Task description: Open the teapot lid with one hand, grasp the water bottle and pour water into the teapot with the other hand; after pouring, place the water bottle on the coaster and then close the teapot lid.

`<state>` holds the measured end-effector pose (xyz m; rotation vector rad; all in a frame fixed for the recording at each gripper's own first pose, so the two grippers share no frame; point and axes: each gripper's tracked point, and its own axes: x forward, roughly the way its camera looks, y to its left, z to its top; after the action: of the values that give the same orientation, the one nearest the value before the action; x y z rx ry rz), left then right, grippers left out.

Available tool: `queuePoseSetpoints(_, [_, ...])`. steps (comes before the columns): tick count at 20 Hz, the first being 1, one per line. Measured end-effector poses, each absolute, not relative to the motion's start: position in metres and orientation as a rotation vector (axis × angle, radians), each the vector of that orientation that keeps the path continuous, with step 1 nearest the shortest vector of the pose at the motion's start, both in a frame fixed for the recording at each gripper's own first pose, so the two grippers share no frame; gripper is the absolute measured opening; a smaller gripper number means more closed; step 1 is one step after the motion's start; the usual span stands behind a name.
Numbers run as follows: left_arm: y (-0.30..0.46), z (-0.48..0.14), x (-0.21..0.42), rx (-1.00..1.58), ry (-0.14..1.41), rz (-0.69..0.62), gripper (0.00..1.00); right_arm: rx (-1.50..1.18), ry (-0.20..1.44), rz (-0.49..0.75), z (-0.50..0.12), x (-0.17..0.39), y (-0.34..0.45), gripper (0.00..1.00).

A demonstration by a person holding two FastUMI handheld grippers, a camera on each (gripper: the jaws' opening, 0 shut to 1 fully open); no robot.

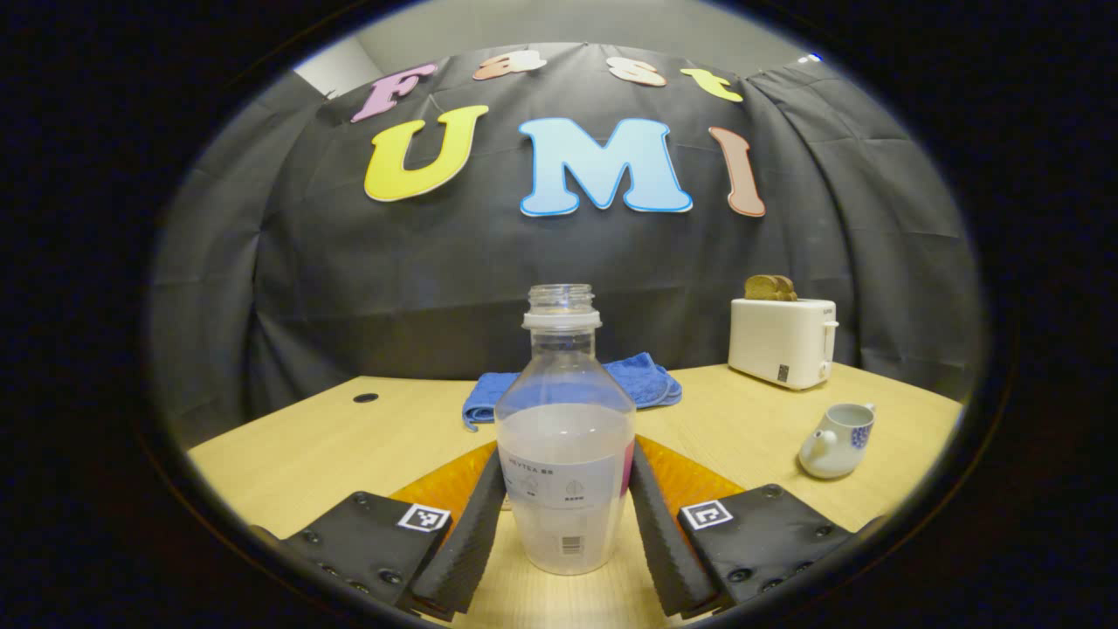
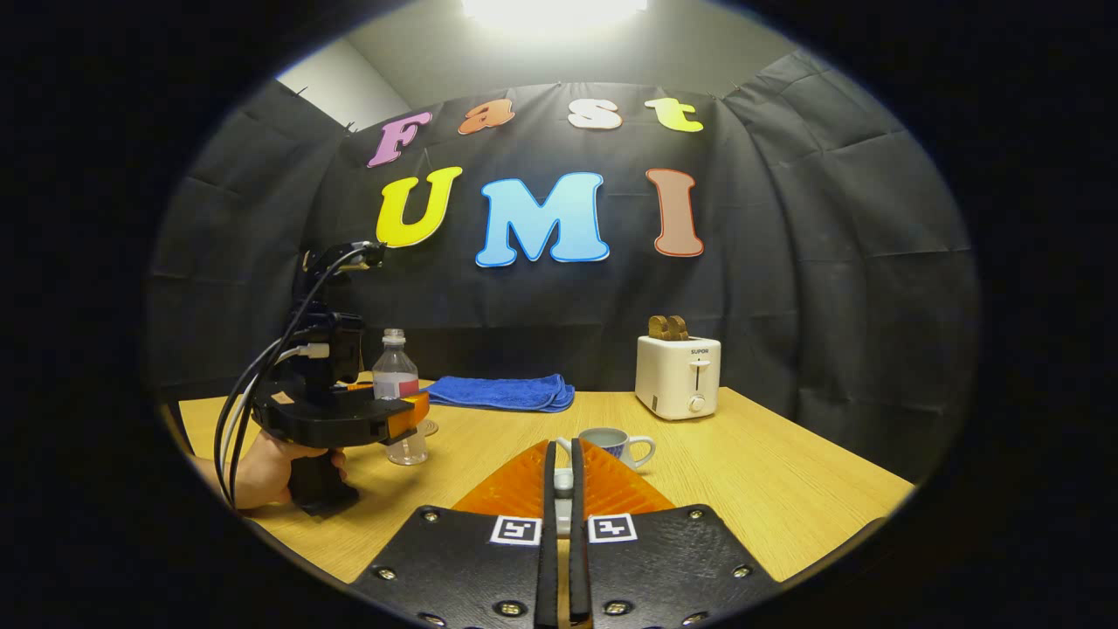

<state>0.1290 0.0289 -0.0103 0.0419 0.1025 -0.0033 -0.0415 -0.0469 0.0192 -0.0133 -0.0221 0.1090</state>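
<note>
My left gripper (image 1: 566, 524) sits w/ jaws spread around the water bottle (image 1: 565, 437); can't tell if the fingers touch it. Bottle is upright on the table (image 1: 306, 445), cap off, about half full. My right gripper (image 2: 562, 489) is pinched on the small white teapot lid (image 2: 563, 480), near side of the open teapot (image 2: 611, 444). Blue towel (image 2: 502, 392) and toaster (image 2: 678, 376) sit far back.
</note>
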Motion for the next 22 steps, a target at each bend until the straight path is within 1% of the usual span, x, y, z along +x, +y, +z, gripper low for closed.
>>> queuePoseSetpoints(3, [0.022,0.003,0.122,0.110,0.080,-0.012,0.87,0.015,-0.002,0.123,0.011,-0.062,-0.043,0.05])
queuePoseSetpoints(5, [0.012,0.014,0.119,0.212,0.053,-0.019,0.86,0.005,-0.006,0.137,0.006,-0.077,-0.040,0.05])
queuePoseSetpoints(8, [-0.009,0.022,0.115,0.313,0.020,-0.050,0.87,-0.020,0.010,0.138,-0.006,-0.090,-0.040,0.05])
queuePoseSetpoints(11, [-0.029,0.025,0.115,0.418,-0.004,-0.065,0.86,0.015,0.010,0.138,-0.008,-0.101,-0.042,0.05])
queuePoseSetpoints(17, [-0.047,0.017,0.126,0.644,-0.003,-0.074,0.87,0.004,0.000,0.109,-0.022,-0.122,-0.052,0.05])
queuePoseSetpoints(22, [-0.060,0.002,0.136,0.865,0.034,-0.098,0.87,0.017,0.008,0.117,-0.029,-0.134,-0.051,0.05])
